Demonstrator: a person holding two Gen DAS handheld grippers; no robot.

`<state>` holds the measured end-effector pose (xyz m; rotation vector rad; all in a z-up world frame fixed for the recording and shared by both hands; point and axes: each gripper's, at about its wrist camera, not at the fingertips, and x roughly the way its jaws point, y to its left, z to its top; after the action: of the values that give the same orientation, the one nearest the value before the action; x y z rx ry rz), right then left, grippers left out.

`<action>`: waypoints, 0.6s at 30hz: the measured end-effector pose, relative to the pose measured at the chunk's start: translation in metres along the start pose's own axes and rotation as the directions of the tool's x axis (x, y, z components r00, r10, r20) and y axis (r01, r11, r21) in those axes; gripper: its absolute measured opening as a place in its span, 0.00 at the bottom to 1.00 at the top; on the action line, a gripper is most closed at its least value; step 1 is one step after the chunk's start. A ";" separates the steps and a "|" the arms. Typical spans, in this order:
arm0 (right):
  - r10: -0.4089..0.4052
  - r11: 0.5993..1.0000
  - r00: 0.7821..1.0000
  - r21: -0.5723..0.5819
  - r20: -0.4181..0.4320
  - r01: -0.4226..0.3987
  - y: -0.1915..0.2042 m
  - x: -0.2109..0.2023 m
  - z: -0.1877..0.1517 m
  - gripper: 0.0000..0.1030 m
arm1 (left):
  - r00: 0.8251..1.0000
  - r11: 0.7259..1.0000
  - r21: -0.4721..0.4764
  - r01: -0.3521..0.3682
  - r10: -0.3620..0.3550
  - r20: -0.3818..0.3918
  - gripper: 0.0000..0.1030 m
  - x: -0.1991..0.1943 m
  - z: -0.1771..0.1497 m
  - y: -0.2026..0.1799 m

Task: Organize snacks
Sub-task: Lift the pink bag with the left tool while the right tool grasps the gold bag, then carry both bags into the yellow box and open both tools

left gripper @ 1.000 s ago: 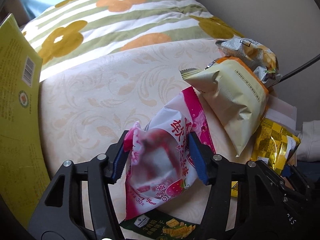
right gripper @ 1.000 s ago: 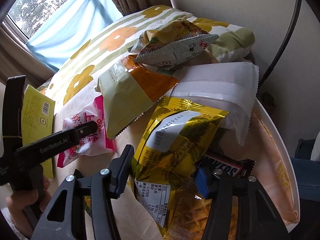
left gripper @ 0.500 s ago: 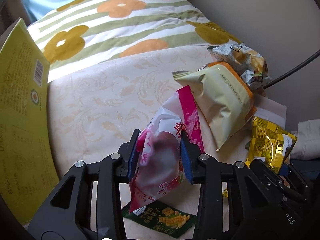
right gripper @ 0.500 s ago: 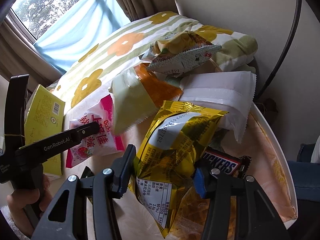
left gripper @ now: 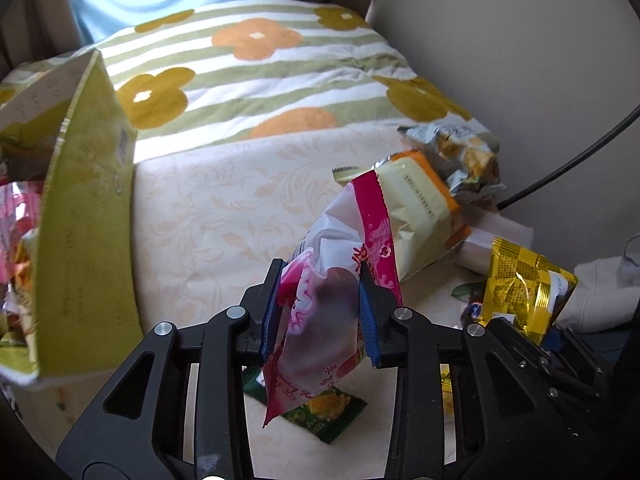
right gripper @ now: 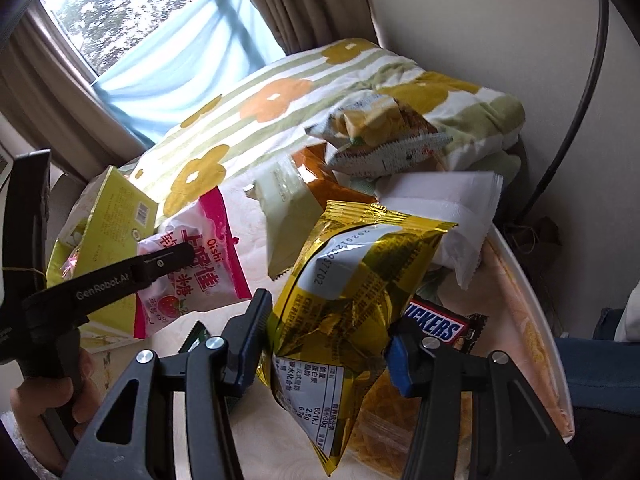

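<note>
My left gripper (left gripper: 320, 312) is shut on a pink and white strawberry candy bag (left gripper: 340, 264) and holds it lifted above the table; the bag also shows in the right wrist view (right gripper: 200, 264). My right gripper (right gripper: 328, 340) is shut on a gold foil snack bag (right gripper: 352, 280) and holds it above the table. The gold bag also shows in the left wrist view (left gripper: 520, 284). An open yellow-green box (left gripper: 80, 240) with snacks inside stands at the left, close to the pink bag; it also shows in the right wrist view (right gripper: 108, 216).
On the cream table (left gripper: 224, 208) lie a pale yellow and orange bag (left gripper: 416, 212), a silver chip bag (left gripper: 460, 152), a white packet (right gripper: 448, 208), a Snickers bar (right gripper: 440, 324) and a small green packet (left gripper: 320, 412). A flowered pillow (left gripper: 260, 72) lies behind. A wall and cable stand right.
The left gripper has lifted the pink bag higher and moved it left toward the yellow-green box. The right gripper has raised the gold bag off the pile, uncovering the Snickers bar.
</note>
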<state>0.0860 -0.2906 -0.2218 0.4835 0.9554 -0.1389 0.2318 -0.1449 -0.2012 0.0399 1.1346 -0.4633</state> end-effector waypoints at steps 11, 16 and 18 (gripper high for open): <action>0.151 0.968 0.985 -0.213 0.079 -0.131 0.050 -0.062 0.020 0.47 | 0.979 0.986 -0.159 -0.054 0.083 0.184 0.29 -0.105 -0.021 0.034; 0.224 0.936 0.972 -0.295 0.068 -0.194 0.084 -0.069 0.021 0.47 | 0.959 0.966 -0.241 -0.091 0.150 0.239 0.29 -0.151 -0.035 0.067; 0.249 0.920 0.966 -0.327 0.062 -0.216 0.102 -0.069 0.022 0.47 | 0.951 0.959 -0.263 -0.104 0.173 0.255 0.29 -0.164 -0.037 0.080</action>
<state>0.0957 -0.2165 -0.1214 0.2846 0.7929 0.2039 0.1739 -0.0081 -0.0894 -0.1577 0.8995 -0.1901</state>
